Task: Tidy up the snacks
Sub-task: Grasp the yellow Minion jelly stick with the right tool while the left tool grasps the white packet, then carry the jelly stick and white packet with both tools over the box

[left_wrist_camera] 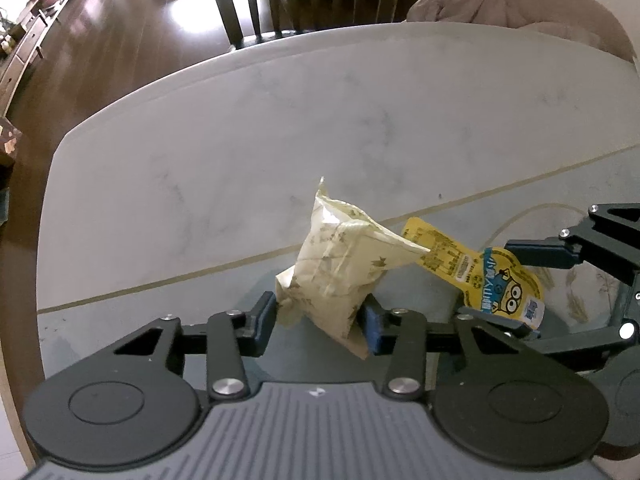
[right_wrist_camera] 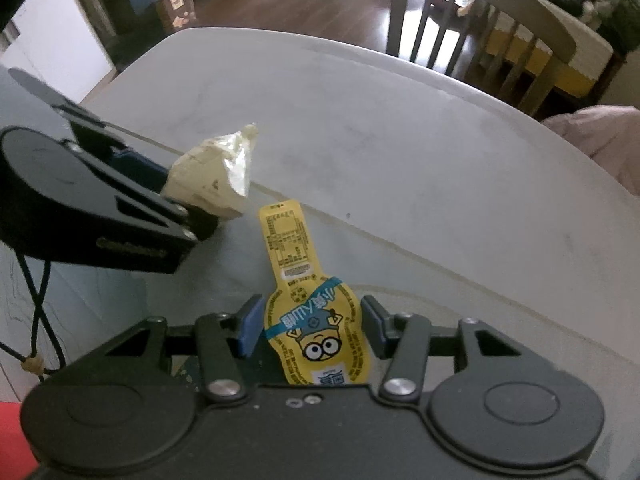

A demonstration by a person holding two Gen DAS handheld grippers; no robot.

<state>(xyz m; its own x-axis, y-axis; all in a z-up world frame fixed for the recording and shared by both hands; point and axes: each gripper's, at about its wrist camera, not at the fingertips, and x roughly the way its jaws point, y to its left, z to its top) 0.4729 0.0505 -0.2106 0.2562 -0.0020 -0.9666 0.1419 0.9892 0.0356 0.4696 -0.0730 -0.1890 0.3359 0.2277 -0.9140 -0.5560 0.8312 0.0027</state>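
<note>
While two snack packets are in view, each sits between its own pair of tongs above the pale marbled worktop (left_wrist_camera: pixel 280 120). The left tongs (left_wrist_camera: pixel 320 322) are clamped on a cream packet (left_wrist_camera: pixel 340 268), a puffy pillow-shaped bag printed with small brownish star shapes, creased along its seam and tilted with one pointed corner up. In the right wrist view the same cream packet (right_wrist_camera: pixel 216 176) shows as a crumpled, shiny lump beside the left tongs (right_wrist_camera: pixel 200 216). The right tongs (right_wrist_camera: pixel 310 328) have narrowed around a yellow pouch (right_wrist_camera: pixel 316 332), flat and bottle-shaped, with a long neck covered in fine print, a blue band of lettering across its body and a cartoon face with round glasses; the blue pads stand right at its edges, though firm pressing cannot be told. Seen from the left wrist, the yellow pouch (left_wrist_camera: pixel 480 276) lies just beside the cream packet, their ends overlapping, with the right tongs (left_wrist_camera: pixel 532 288) around it.
</note>
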